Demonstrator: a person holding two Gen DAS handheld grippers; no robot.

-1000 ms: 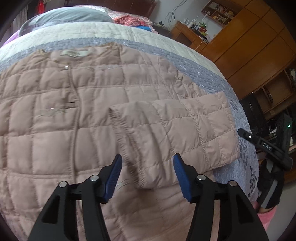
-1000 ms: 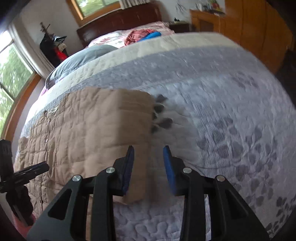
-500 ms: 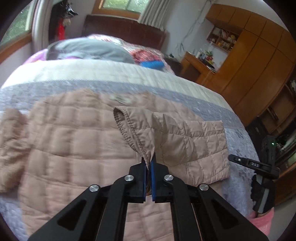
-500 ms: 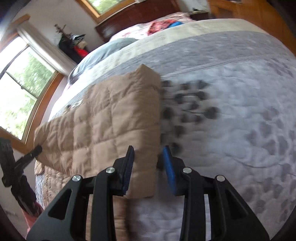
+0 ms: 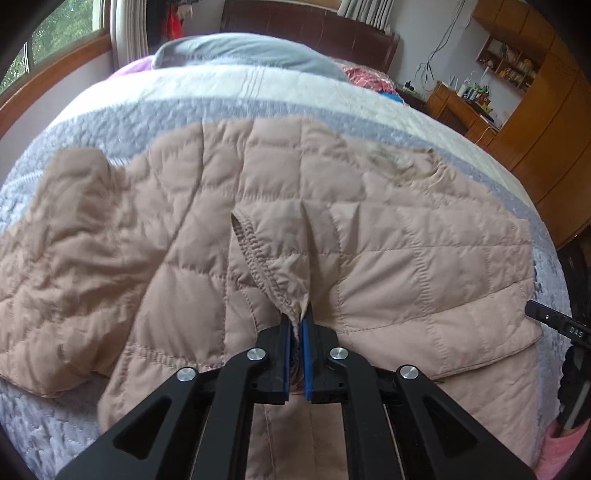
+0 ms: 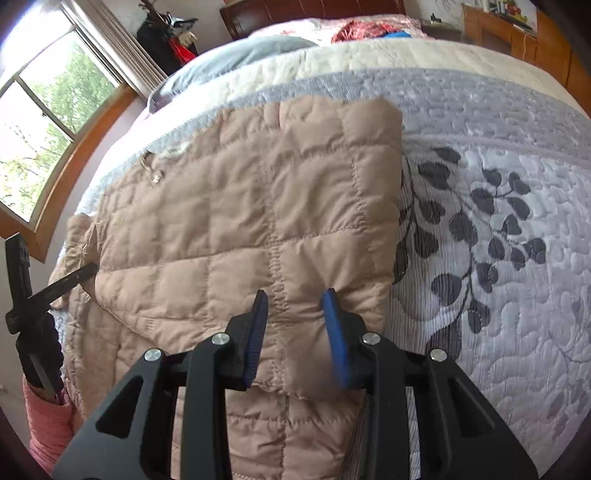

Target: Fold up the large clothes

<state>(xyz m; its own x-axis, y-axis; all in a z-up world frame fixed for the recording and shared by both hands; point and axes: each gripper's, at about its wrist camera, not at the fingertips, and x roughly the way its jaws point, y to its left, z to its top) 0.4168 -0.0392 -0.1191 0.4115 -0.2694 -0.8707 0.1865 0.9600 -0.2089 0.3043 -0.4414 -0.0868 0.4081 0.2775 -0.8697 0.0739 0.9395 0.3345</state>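
Note:
A beige quilted jacket (image 5: 177,221) lies spread on the bed's grey quilt (image 5: 122,122). My left gripper (image 5: 297,325) is shut on the stitched cuff of the sleeve (image 5: 266,266), which is lifted and drawn over the jacket's body. In the right wrist view the jacket (image 6: 229,206) shows a folded side with a straight right edge. My right gripper (image 6: 295,310) holds that puffy fold between its blue pads, near its lower right corner. The other sleeve lies crumpled at the left (image 5: 70,229).
The quilt with a dark leaf print (image 6: 487,221) stretches to the right of the jacket. A grey pillow (image 5: 240,51) and the dark headboard (image 5: 306,22) stand at the far end. Wooden cabinets (image 5: 546,122) line the right side, and a window (image 6: 33,122) the left.
My left gripper shut on the sleeve cuff and carried it leftward over the jacket. My right gripper moved left with the folded side, which now covers more of the jacket.

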